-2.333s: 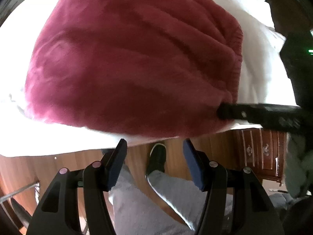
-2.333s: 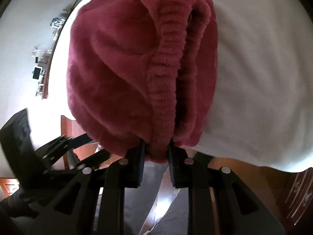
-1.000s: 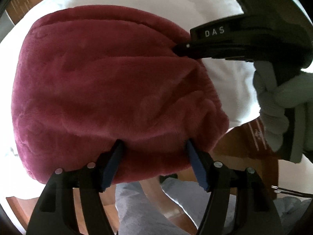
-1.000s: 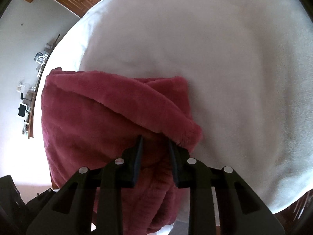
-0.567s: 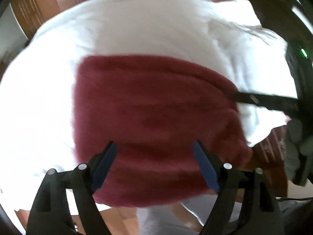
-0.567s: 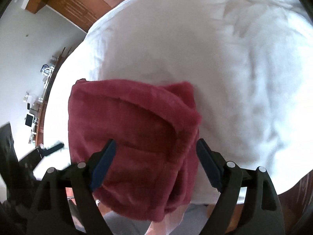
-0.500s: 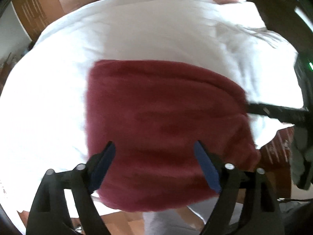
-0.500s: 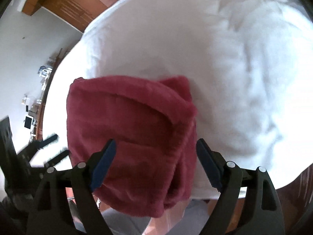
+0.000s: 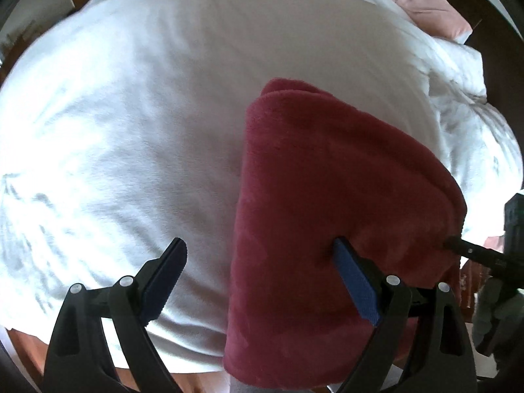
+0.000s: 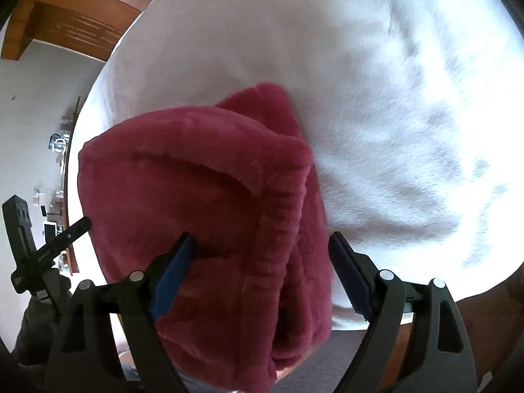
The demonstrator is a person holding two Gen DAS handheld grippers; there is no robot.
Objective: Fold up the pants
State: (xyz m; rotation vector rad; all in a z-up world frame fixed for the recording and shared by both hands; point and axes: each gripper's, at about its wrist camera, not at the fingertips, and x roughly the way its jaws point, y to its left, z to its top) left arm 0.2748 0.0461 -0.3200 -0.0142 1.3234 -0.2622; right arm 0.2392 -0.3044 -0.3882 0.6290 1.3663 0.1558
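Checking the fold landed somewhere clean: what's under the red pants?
The folded red pants lie on the white bedding, near its edge. Whatever lies directly beneath the bundle is covered.

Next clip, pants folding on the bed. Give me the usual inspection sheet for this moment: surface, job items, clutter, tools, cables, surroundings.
Surface: white bedding, wrinkled, covering the bed.
Job's things: maroon fleece pants folded into a compact stack at the near edge of the bed; ribbed waistband shows on one side.
Clutter: pink pillow at the far corner.
Tools: left tool open, holding nothing; right tool open above the stack, holding nothing.
Cables: nothing seen.
Surroundings: wooden furniture and a white wall beyond the bed; small items there too blurred to name.
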